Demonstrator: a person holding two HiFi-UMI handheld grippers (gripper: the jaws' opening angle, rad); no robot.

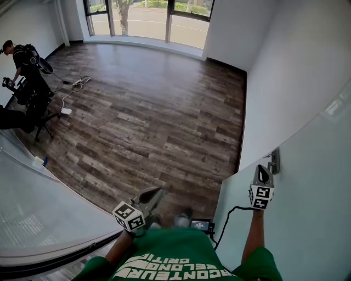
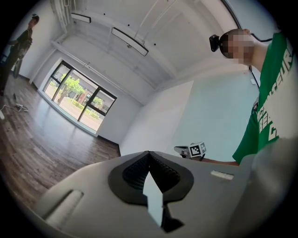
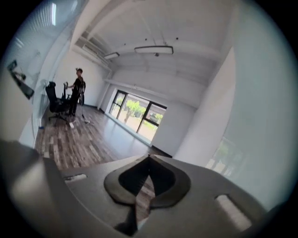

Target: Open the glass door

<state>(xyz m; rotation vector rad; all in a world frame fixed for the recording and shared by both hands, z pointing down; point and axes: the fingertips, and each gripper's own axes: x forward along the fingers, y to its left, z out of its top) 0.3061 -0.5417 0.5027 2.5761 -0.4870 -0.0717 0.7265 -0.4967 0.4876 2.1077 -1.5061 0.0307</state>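
The frosted, pale green glass door [image 1: 307, 208] is standing at the right of the head view, its panel running along the white wall [image 1: 285, 66]. A small grey metal handle fitting [image 1: 274, 160] is sitting at the door's upper edge.

The right gripper [image 1: 262, 168] is pointing up at that fitting. Its tips are lying just below and beside it, though whether they are touching it cannot be told. In the right gripper view its jaws are pressing together at the tips, with nothing between them. A thin black cable [image 1: 227, 219] is trailing down across the glass from that gripper's arm.

The left gripper [image 1: 160, 190] is hanging well apart from the door, low in the middle of the head view, over the floor. Its jaws are likewise meeting at the tips and holding nothing. The person's green printed shirt [image 1: 175, 258] is filling the bottom edge.

A second frosted glass panel [image 1: 44, 214] is slanting across the lower left. Beyond it, the brown wood-plank floor [image 1: 153, 110] is stretching to a wide dark-framed window [image 1: 148, 16] at the far end. At the far left another person in dark clothes [image 1: 24, 60] is standing by a black office chair [image 1: 38, 115]. A white cord [image 1: 74, 88] is lying on the planks nearby.
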